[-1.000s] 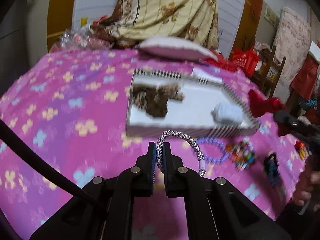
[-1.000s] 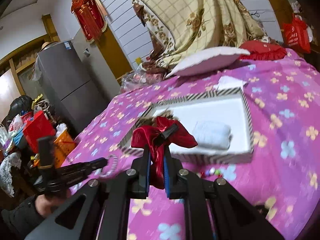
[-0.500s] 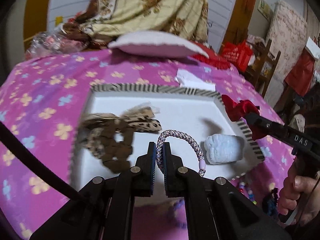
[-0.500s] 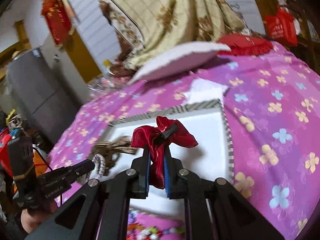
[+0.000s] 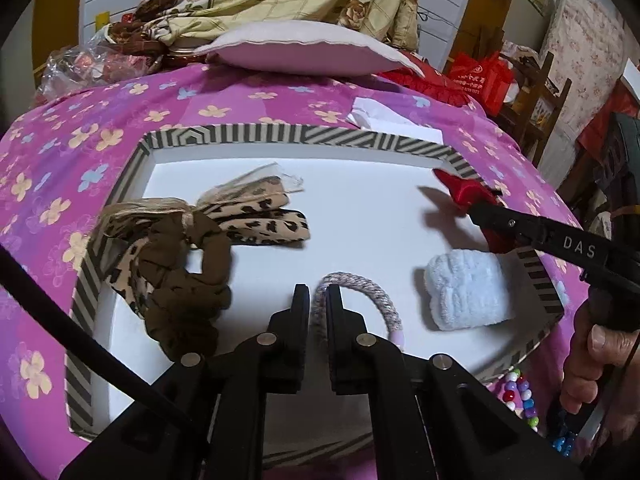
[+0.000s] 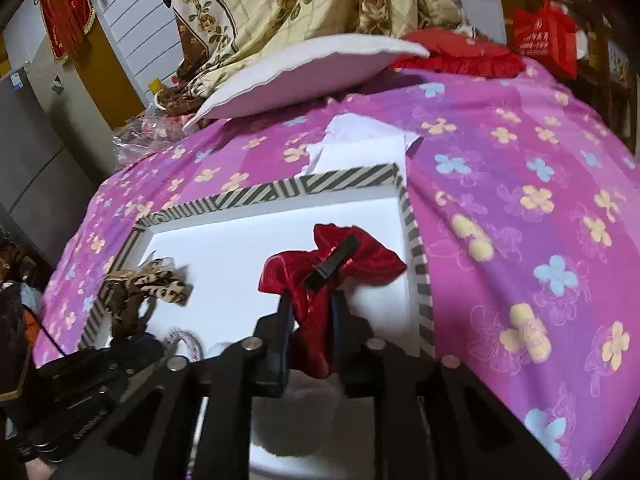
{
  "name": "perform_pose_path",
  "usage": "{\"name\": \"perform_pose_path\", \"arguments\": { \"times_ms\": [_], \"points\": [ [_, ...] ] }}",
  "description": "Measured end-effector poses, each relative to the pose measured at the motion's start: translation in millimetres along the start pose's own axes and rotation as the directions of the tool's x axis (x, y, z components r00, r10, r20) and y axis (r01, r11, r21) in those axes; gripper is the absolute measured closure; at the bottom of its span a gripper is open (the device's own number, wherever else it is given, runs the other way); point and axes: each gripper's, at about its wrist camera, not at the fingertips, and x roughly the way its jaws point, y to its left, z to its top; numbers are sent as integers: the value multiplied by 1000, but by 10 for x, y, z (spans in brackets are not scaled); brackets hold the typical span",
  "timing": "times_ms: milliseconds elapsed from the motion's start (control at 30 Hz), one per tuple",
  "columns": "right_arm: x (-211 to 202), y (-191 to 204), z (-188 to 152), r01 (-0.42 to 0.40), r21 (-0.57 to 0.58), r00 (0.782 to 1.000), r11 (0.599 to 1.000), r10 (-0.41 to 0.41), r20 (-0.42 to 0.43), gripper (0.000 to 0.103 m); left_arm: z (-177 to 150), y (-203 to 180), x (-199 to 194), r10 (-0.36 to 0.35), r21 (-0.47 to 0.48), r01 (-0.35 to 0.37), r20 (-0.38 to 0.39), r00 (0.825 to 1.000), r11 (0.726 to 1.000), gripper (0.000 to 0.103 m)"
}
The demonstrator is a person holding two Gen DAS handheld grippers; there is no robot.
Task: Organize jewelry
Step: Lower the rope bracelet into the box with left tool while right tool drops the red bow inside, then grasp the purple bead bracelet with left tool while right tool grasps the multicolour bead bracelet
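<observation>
Progress shows in both loads having moved from over the bed (image 5: 240, 100) to above the striped tray (image 5: 224, 135): left hand-held gripper (image 5: 317, 300) clamped on the braided bracelet (image 5: 360, 292), right hand-held gripper (image 6: 310, 312) clamped on the red scrunchie (image 6: 320, 268), so release into the tray looks close.

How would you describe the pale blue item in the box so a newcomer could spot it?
On the pink floral bedspread lies a striped-rim white box. Near its right edge rests a pale blue fluffy scrunchie, the only soft blue item, apart from the leopard-print bow.
</observation>
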Motion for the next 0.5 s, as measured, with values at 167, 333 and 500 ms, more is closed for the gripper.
{"name": "perform_pose_path", "arguments": {
  "times_ms": [167,333,500],
  "points": [
    [-86,27,-14,-9,-18,1000,1000,9,25,66,24,101,-41,-14,-39,15,12,1000,999,64],
    [-199,-17,-20,-34,0,998,999,34,60,66,46,159,-71,-1,-63,2,23,1000,998,61],
    [-367,-61,-77,-58,2,994,998,57,89,65,24,176,-83,-11,-66,11,9,1000,998,60]
  ]
}}
